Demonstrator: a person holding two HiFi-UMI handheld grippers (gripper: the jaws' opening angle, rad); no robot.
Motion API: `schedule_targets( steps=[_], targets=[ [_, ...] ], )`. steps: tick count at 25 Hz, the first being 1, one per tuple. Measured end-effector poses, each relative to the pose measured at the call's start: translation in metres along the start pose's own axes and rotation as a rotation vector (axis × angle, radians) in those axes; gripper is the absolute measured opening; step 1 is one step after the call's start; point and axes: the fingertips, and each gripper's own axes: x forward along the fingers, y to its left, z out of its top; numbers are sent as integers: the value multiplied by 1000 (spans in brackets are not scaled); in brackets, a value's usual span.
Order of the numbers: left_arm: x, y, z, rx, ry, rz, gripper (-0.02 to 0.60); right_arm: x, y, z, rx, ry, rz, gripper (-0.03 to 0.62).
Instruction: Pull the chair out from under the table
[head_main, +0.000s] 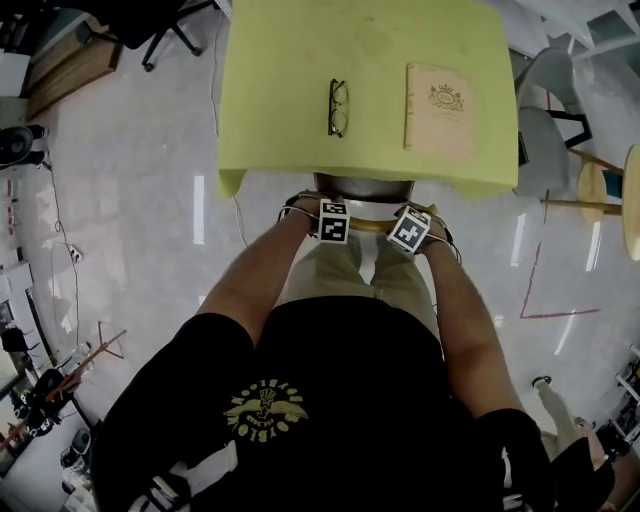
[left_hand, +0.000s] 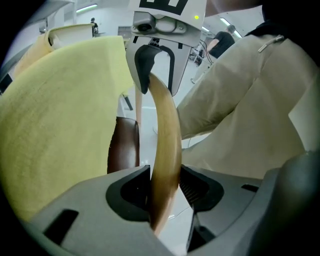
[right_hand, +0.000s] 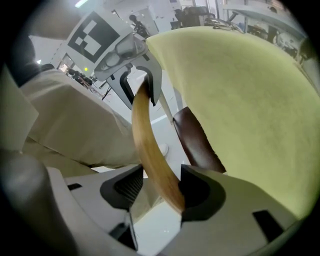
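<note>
The chair (head_main: 365, 187) is still under the worktop (head_main: 280, 80). Your left tool (left_hand: 165, 192) clamps its rail (left_hand: 165, 130); your right tool (right_hand: 156, 187) straddles it, wide and apparently unclamped. The pull remains.

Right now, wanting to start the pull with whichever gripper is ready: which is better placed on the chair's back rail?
Left. The left gripper looks closed on the back rail, which fills its jaws; the right gripper only straddles it, with a gap beside one pad.
</note>
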Motion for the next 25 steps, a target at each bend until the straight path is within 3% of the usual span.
schedule_targets(
  steps=[7, 16, 20, 25],
  targets=[
    [7, -27, 3, 34, 11, 3, 175, 3, 29, -12, 35, -64, 2, 222],
    [26, -87, 24, -16, 3, -42, 172, 5, 77, -49, -14, -70, 64, 213],
    [35, -108, 32, -55, 7, -10, 172, 8, 94, -64, -44, -92, 65, 212],
    [49, -140, 39, -101, 17, 1, 173, 17, 126, -86, -75, -44, 111, 208]
  ],
)
